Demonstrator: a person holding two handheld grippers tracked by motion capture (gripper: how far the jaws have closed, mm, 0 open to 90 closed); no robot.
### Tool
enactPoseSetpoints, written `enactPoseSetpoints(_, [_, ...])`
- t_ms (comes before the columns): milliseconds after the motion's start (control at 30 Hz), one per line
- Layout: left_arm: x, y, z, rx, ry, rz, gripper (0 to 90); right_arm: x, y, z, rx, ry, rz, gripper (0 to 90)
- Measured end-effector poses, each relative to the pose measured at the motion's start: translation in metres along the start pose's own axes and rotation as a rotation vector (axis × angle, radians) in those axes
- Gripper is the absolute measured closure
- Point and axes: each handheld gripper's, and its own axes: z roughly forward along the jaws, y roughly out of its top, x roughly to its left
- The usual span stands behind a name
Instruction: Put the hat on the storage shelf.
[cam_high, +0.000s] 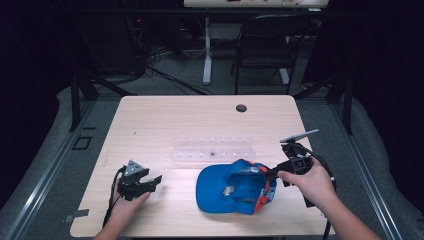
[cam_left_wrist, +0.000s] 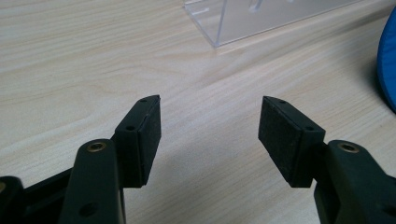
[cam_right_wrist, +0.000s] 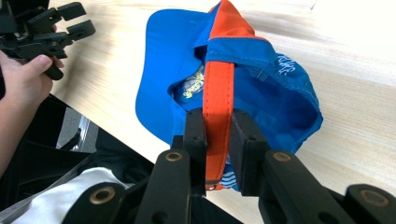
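On the left, our left gripper (cam_high: 156, 180) rests low over the table (cam_high: 150, 125) with its jaws spread wide and nothing between them, well apart from the cap. In the middle, the blue cap (cam_high: 225, 187) lies just in front of the clear plastic rack (cam_high: 212, 148). On the right, our right gripper (cam_high: 270, 173) is clamped on the cap's orange strap (cam_right_wrist: 218, 93). We judge the grasp done; lifting and placing the cap remain.
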Motion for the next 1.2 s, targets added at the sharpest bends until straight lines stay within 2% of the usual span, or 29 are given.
enactPoseSetpoints(100, [0.0, 0.0, 0.0, 0.0, -0.001, 0.0, 40.0, 0.003, 0.004, -0.004, 0.018, 0.029, 0.009, 78.1])
enactPoseSetpoints(133, [0.0, 0.0, 0.0, 0.002, -0.003, 0.001, 40.0, 0.005, 0.005, -0.006, 0.015, 0.026, 0.011, 78.1])
enactPoseSetpoints(167, [-0.001, 0.0, 0.0, 0.001, -0.003, -0.002, 40.0, 0.005, 0.006, -0.008, 0.031, 0.023, -0.003, 78.1])
enactPoseSetpoints(200, [-0.001, 0.0, 0.0, 0.001, -0.003, -0.003, 40.0, 0.007, 0.008, -0.011, 0.045, 0.019, 0.004, 78.2])
enactPoseSetpoints(267, [0.0, 0.0, 0.0, 0.0, -0.003, -0.001, 40.0, 0.011, 0.01, -0.013, 0.032, 0.009, 0.016, 78.2])
enactPoseSetpoints(333, [0.0, 0.0, -0.001, -0.001, -0.003, 0.002, 40.0, 0.012, 0.012, -0.017, 0.05, 0.013, 0.001, 78.2])
enactPoseSetpoints(500, [-0.001, 0.0, -0.001, -0.002, -0.003, 0.001, 40.1, 0.018, 0.017, -0.023, 0.03, 0.016, 0.02, 78.2])
enactPoseSetpoints(567, [0.0, 0.0, -0.001, -0.002, -0.002, 0.002, 40.0, 0.018, 0.019, -0.028, 0.045, 0.024, 0.011, 78.2])
enactPoseSetpoints(667, [0.0, 0.0, -0.001, -0.001, -0.002, 0.002, 40.0, 0.021, 0.021, -0.031, 0.03, 0.031, 0.025, 78.2])
enactPoseSetpoints(700, [0.0, 0.0, -0.001, 0.0, -0.003, 0.002, 40.0, 0.022, 0.024, -0.036, 0.048, 0.038, 0.01, 78.2])
enactPoseSetpoints(767, [-0.001, 0.0, -0.001, -0.001, -0.003, 0.002, 40.0, 0.025, 0.025, -0.038, 0.033, 0.043, 0.018, 78.2])
enactPoseSetpoints(933, [-0.001, 0.0, 0.0, -0.001, -0.002, 0.002, 40.0, 0.03, 0.028, -0.043, 0.036, 0.037, 0.022, 78.1])
enactPoseSetpoints(1000, [-0.001, 0.0, 0.0, -0.001, -0.002, 0.002, 40.1, 0.032, 0.03, -0.046, 0.057, 0.038, 0.018, 78.2])
enactPoseSetpoints(1133, [-0.001, 0.0, -0.001, 0.0, -0.002, 0.002, 40.1, 0.036, 0.032, -0.047, 0.054, 0.027, 0.025, 78.2])
enactPoseSetpoints(1200, [-0.001, 0.0, 0.0, 0.001, -0.001, 0.003, 40.0, 0.037, 0.033, -0.05, 0.07, 0.022, 0.026, 78.2])
